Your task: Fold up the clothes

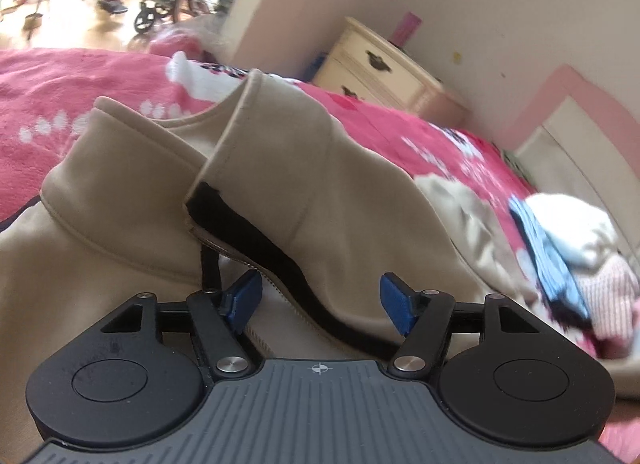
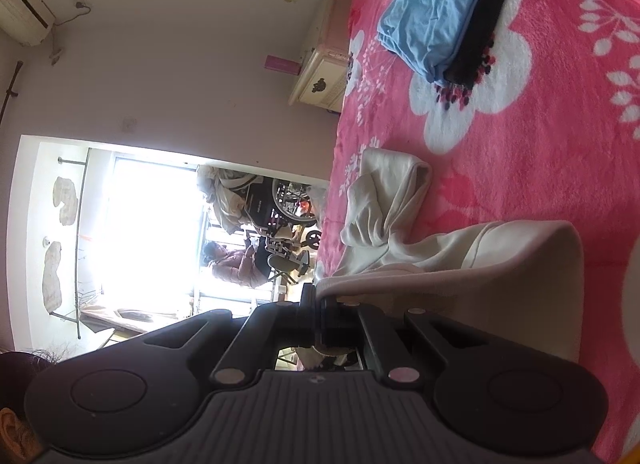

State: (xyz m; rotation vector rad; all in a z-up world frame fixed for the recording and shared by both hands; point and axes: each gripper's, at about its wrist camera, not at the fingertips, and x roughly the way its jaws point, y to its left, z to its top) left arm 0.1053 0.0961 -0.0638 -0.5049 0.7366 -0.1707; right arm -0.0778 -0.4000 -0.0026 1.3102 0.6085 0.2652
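While my right gripper (image 2: 320,304) is pinching the beige sweatshirt's (image 1: 340,192) hem above the pink blanket (image 2: 500,152), I'm spreading my empty left gripper (image 1: 320,300); soft, floppy fleece, best grabbed at seams.

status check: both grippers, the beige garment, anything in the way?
Left gripper open over beige garment, pads clear. Right gripper shut on its edge. Folded clothes pile further along the bed, clear.

Lit by daylight from a blown-out window (image 2: 152,224) at nine o'clock in the right wrist view and glare at eleven o'clock in the left, with motion blur on the clothes pile (image 1: 568,248) at three o'clock and fisheye bending at the edges.
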